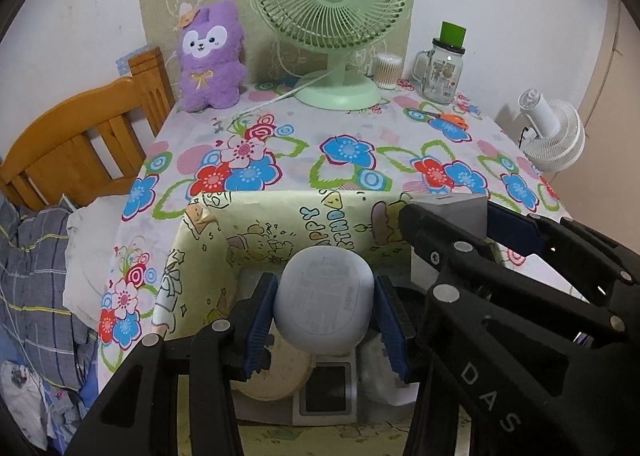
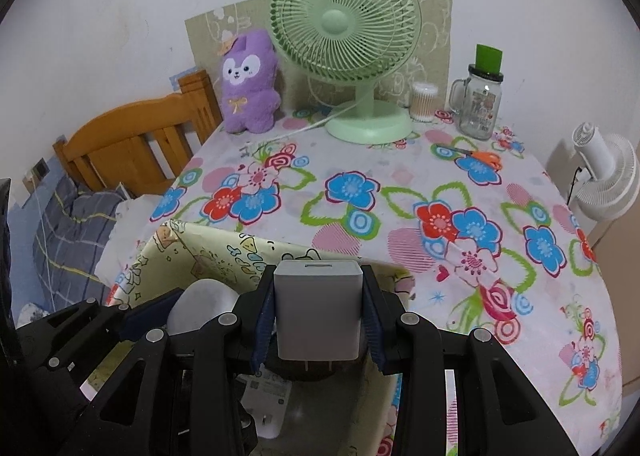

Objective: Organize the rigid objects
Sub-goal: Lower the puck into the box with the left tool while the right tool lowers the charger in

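Storage box, wrapped in cartoon paper lettered "HAPPY BIRTHDAY", is kept at the near table edge as the collection point. A rounded grey case is pinched by the left gripper above it; its label is illegible. A grey plug adapter is clamped, prongs down, by the right gripper for lowering inside.

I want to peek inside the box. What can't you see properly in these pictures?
- Left wrist view: things inside the cartoon-printed paper box are mostly hidden by the left hand-held gripper and its rounded pale grey case.
- Right wrist view: the box floor hides behind the right hand-held gripper and its grey square plug adapter.
- Case print: too blurred.
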Motion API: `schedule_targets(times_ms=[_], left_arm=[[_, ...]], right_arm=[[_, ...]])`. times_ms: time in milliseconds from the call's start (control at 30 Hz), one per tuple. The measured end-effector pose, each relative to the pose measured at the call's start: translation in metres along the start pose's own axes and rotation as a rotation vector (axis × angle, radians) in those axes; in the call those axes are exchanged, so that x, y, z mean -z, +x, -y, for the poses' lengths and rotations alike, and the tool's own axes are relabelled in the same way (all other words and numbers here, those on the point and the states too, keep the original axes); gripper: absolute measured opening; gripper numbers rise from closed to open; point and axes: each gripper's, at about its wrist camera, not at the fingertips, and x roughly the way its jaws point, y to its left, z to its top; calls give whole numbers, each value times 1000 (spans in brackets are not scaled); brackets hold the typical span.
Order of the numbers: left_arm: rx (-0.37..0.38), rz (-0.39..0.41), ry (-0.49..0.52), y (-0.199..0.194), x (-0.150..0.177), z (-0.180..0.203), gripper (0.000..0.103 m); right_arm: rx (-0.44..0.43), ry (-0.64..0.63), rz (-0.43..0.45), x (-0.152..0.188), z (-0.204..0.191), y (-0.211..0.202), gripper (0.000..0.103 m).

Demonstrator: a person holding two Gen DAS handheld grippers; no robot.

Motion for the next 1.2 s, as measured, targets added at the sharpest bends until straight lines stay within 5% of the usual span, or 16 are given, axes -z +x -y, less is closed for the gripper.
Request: schedule_targets(times_ms=[400,633,833,1200], left_arm=[[20,-45,3,18,-1,-7,52],[20,-18,5,13,-1,-5,87],[17,-17,5,12,0,-6,91],[-4,-3,19,4,6,-5,93]], right_arm=[[36,-13,-23,0,-3,14,42],[41,-17,-44,0,-3,18,42],[41,-40,-69,0,-6,21,43],[38,-62,-39,5,-10,10,71]])
